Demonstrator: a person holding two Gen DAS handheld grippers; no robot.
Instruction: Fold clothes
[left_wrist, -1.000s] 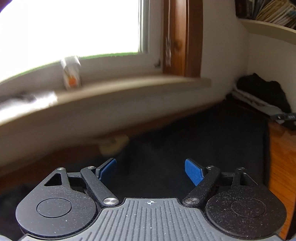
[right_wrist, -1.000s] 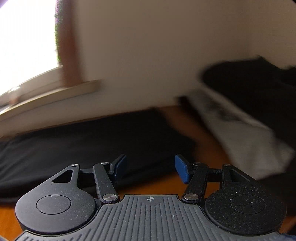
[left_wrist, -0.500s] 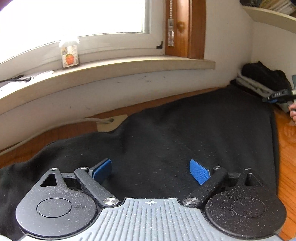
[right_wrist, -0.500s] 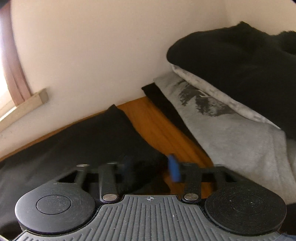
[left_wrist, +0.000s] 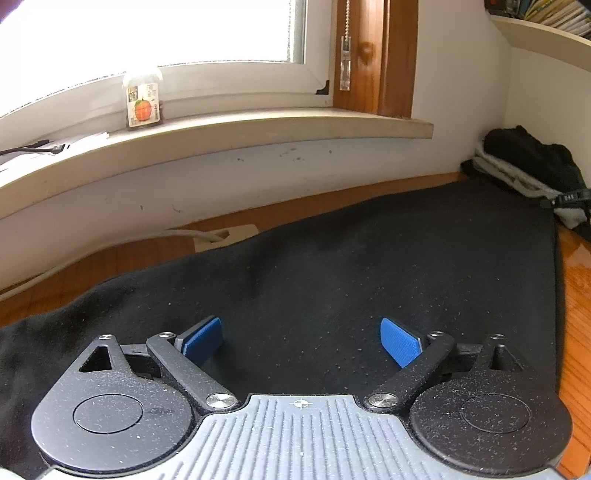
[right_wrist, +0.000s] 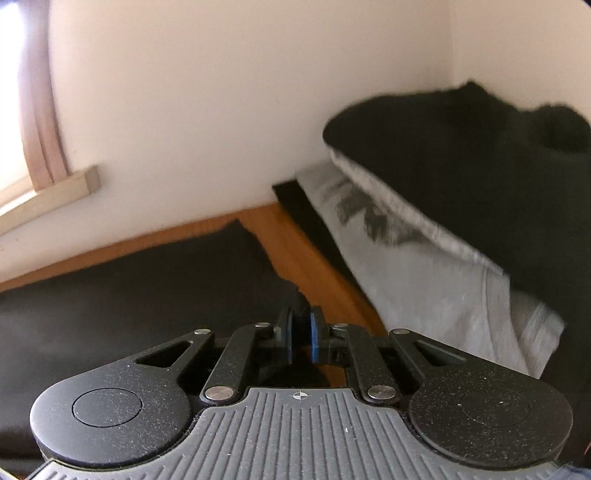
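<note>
On the wooden table (left_wrist: 576, 280) below the windowsill (left_wrist: 221, 129), a black garment (left_wrist: 332, 266) lies spread flat, its far edge near the wall and its right edge running along bare wood. The left gripper (left_wrist: 301, 338) sits low over the cloth with its blue pads (left_wrist: 400, 345) spread wide apart; nothing is held between them.

The right gripper (right_wrist: 300, 334) is pressed together on a corner of the black garment (right_wrist: 129, 295) at its right edge, and a small tuft of dark fabric stands up between the pads. A stack of clothes (right_wrist: 461, 177), black over grey, rests just beyond a strip of bare table (right_wrist: 306, 258), apart from the spread garment.

Step in hand, as judged: securing the edge of the garment for a fold; the right side is gripped, the left is not. The next move calls for the left gripper to close on the cloth edge at a matching point, so both sides lift evenly and the fold line stays straight. Which fold of the sequence this is cannot be determined.
</note>
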